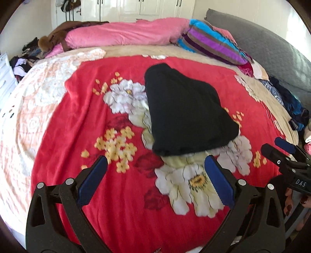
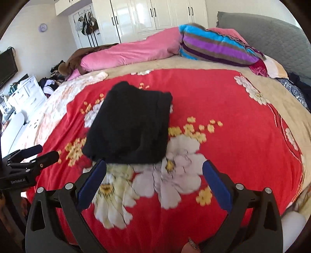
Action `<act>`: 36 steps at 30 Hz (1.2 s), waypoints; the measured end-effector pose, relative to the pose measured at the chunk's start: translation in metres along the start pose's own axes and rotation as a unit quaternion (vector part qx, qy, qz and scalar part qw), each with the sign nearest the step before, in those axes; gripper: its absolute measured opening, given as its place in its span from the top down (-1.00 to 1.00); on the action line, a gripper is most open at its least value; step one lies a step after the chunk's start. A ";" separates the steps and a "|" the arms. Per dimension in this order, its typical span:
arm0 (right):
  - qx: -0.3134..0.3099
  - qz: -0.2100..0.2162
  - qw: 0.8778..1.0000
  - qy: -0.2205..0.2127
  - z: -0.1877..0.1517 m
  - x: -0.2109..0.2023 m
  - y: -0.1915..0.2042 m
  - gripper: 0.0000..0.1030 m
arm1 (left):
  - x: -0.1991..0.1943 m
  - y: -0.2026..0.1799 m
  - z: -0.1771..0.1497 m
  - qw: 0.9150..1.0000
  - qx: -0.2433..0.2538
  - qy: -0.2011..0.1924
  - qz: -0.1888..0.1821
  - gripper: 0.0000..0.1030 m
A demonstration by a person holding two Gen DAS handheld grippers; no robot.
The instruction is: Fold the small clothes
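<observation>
Left wrist view: folded black garment (image 1: 186, 112) is seen at 12 o'clock, just beyond left gripper (image 1: 155, 167) — jaws spread, empty; right gripper (image 2: 154, 169) likewise spread, garment at 11 o'clock.

The black garment (image 1: 186, 112) is a matt knit cloth lying on a plush, fleecy red blanket (image 1: 81, 109) with a soft sheen. The left gripper (image 1: 155, 165) and right gripper (image 2: 154, 169) are matt black plastic with ribbed blue pads (image 1: 219, 179) and shiny metal pins. Behind, the wardrobe doors (image 2: 143, 15) look glossy white.

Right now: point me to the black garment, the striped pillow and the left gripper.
black garment (image 1: 186, 112): left wrist view, middle of the folded cloth.
striped pillow (image 2: 217, 48): right wrist view, on its purple stripe.
left gripper (image 1: 155, 175): left wrist view, midway between its blue-padded fingertips.
</observation>
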State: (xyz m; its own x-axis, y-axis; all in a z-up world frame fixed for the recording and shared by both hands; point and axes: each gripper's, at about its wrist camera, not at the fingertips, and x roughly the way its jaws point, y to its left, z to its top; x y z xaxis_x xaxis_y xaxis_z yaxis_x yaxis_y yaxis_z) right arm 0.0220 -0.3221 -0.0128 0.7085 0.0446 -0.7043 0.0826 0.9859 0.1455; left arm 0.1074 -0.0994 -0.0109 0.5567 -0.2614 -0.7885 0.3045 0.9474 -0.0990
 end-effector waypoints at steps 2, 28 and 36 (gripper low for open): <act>0.008 0.007 1.000 0.004 -0.003 0.000 -0.002 -0.91 | 0.000 -0.001 -0.004 1.000 -0.001 0.003 0.002 -0.82; 0.022 0.004 1.000 0.000 -0.005 -0.002 -0.010 -0.91 | -0.007 -0.004 -0.004 1.000 -0.003 0.010 0.023 -0.82; 0.023 0.003 1.000 -0.001 -0.006 -0.003 -0.010 -0.91 | -0.008 -0.004 -0.004 1.000 -0.007 0.010 0.019 -0.82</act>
State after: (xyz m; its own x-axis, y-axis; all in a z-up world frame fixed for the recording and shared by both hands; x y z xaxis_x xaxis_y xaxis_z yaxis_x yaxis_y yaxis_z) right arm 0.0147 -0.3312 -0.0164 0.7100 0.0500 -0.7024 0.1100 0.9774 0.1808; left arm 0.0986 -0.1005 -0.0064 0.5526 -0.2224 -0.8032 0.2735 0.9588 -0.0773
